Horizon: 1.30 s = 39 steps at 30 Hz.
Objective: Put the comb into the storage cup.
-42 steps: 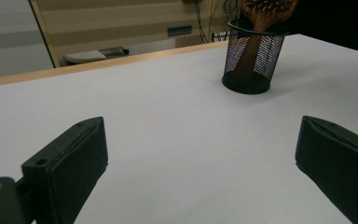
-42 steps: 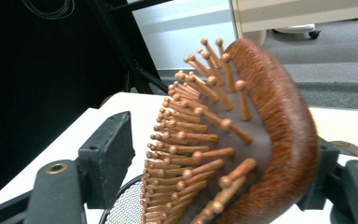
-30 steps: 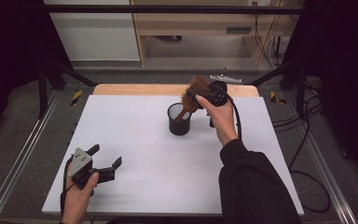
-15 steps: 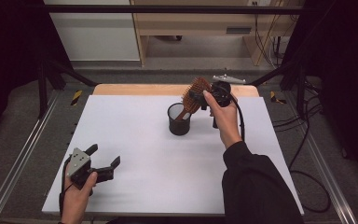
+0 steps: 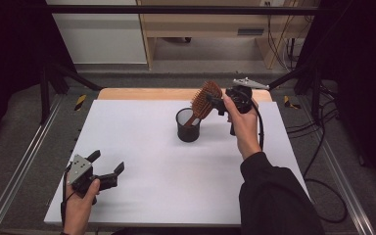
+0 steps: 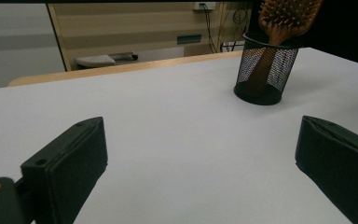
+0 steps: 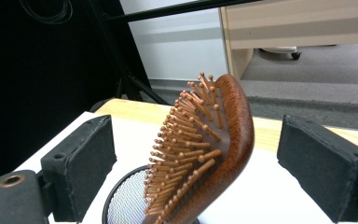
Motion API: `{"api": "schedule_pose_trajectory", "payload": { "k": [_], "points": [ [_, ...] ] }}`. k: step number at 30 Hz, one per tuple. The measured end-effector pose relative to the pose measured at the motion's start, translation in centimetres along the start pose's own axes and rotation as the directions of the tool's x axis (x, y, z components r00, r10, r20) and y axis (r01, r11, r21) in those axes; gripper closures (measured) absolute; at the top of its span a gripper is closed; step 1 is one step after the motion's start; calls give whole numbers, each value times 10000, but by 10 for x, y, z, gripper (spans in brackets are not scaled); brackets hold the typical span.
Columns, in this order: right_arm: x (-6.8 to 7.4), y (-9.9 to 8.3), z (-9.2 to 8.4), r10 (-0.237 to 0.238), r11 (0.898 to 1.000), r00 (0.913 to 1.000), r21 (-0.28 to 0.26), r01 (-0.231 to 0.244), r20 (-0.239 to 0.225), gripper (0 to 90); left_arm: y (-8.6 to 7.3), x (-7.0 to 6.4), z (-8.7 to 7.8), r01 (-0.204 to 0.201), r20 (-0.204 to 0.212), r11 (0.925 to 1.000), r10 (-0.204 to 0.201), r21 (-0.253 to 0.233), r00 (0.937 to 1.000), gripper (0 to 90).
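Observation:
A wooden paddle hairbrush (image 5: 205, 100) stands handle-down in a black mesh cup (image 5: 188, 126) at the back middle of the white table, its head leaning right. My right gripper (image 5: 214, 104) hovers level at the brush head. In the right gripper view the brush (image 7: 205, 144) stands between the jaws of this gripper (image 7: 200, 161), which have just been opening; the pads are clear of it on both sides. My left gripper (image 5: 107, 161) rests open and holds nothing near the front left corner. Its own view (image 6: 200, 158) looks across bare table at the cup (image 6: 265, 70) and brush (image 6: 286, 16).
The white tabletop (image 5: 152, 161) stretches wide between the two hands. A wooden strip (image 5: 142, 94) runs along its far edge. Metal rails (image 5: 24, 166) flank the table, and cables (image 5: 323, 147) lie on the floor at the right.
The right hand has drawn back a little to the right and up from the brush. The brush stays leaning in the cup. The left hand has not moved.

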State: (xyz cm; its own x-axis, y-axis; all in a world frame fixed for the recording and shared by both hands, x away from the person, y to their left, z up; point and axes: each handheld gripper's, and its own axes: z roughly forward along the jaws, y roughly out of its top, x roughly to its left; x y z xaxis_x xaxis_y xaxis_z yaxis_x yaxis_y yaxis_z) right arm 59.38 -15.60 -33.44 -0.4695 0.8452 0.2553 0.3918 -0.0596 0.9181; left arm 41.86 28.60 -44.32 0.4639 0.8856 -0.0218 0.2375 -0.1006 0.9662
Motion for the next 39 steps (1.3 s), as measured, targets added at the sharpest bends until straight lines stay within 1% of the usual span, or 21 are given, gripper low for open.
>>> {"api": "schedule_pose_trajectory", "payload": {
  "k": [1, 2, 4, 6, 7, 8, 11, 13, 15, 16, 17, 19, 21, 24, 28, 31, 33, 35, 37, 39],
  "points": [
    [0, 1, -2, -50, 10000, 10000, 3, 50, 45, 81, 0, 0, -1, 16, -3, 10000, -16, -20, 10000, 25],
    [-1, 1, -5, -17, 10000, 9997, -81, 19, 240, 57, 0, 0, -1, 14, 3, 10000, -14, -33, 10000, 25],
    [-2, 3, -9, 65, 9997, 9995, -224, -58, 315, 54, 0, 1, -1, 35, -32, 10000, -35, -43, 10000, 24],
    [-3, 3, -12, 34, 9996, 9991, -288, -22, 421, 43, 0, 2, -1, 58, -67, 10000, -58, -31, 10000, 24],
    [-4, 4, -14, 57, 9995, 9992, -310, -45, 399, 35, 0, 2, -1, 51, -83, 10000, -51, -35, 10000, 24],
    [-5, 4, -15, 60, 9995, 9993, -298, -48, 376, 37, 0, 2, -1, 30, -140, 10000, -31, -27, 9999, 24],
    [-7, 3, -18, -39, 9996, 9991, -272, 50, 425, 47, -1, 2, 1, -15, -133, 10000, 16, 37, 9999, 24],
    [-8, 3, -20, -89, 9995, 9986, -291, 104, 517, 55, -1, 2, 0, -9, -162, 10000, 10, 48, 9999, 24],
    [-9, 2, -23, -160, 9992, 9977, -367, 184, 665, 56, -2, 2, 0, -32, -166, 10000, 33, 48, 9999, 24],
    [-9, 2, -25, -206, 9984, 9966, -515, 248, 798, 60, -2, 3, -1, -13, -175, 10000, 14, 45, 9998, 24],
    [-8, 1, -26, -222, 9979, 9963, -584, 271, 828, 64, -2, 3, -1, 25, -185, 10000, -24, 40, 9998, 24],
    [-8, -1, -27, -252, 9979, 9944, -572, 312, 1031, 48, -2, 3, -1, 73, -187, 10000, -72, 34, 9998, 24],
    [-7, -4, -29, -452, 9957, 9922, -750, 542, 1165, 48, -2, 4, -1, 49, -168, 10000, -49, 14, 9998, 24],
    [-8, -7, -32, -690, 9914, 9865, -998, 844, 1487, 46, -2, 4, -1, 26, -155, 10000, -26, 25, 9999, 24],
    [-10, -10, -36, -642, 9900, 9863, -1145, 821, 1521, 60, -2, 3, -1, 31, -148, 10000, -30, 36, 9999, 24],
    [-10, -10, -40, -810, 9873, 9849, -1235, 1004, 1530, 66, -2, 4, -1, 52, -168, 10000, -52, 32, 9998, 24],
    [-9, -11, -43, -1057, 9828, 9816, -1337, 1275, 1593, 66, -2, 4, -1, 56, -175, 10000, -56, 23, 9998, 24],
    [-9, -11, -47, -1143, 9799, 9809, -1444, 1373, 1574, 71, -2, 4, -1, 44, -175, 10000, -43, 6, 9998, 24],
    [-9, -11, -50, -1262, 9787, 9796, -1418, 1487, 1563, 70, -2, 4, -1, 37, -176, 10000, -36, 21, 9998, 24],
    [-9, -11, -53, -1299, 9775, 9805, -1466, 1516, 1477, 70, -2, 5, -2, 29, -230, 10000, -29, -1, 9997, 24]
  ]
}}
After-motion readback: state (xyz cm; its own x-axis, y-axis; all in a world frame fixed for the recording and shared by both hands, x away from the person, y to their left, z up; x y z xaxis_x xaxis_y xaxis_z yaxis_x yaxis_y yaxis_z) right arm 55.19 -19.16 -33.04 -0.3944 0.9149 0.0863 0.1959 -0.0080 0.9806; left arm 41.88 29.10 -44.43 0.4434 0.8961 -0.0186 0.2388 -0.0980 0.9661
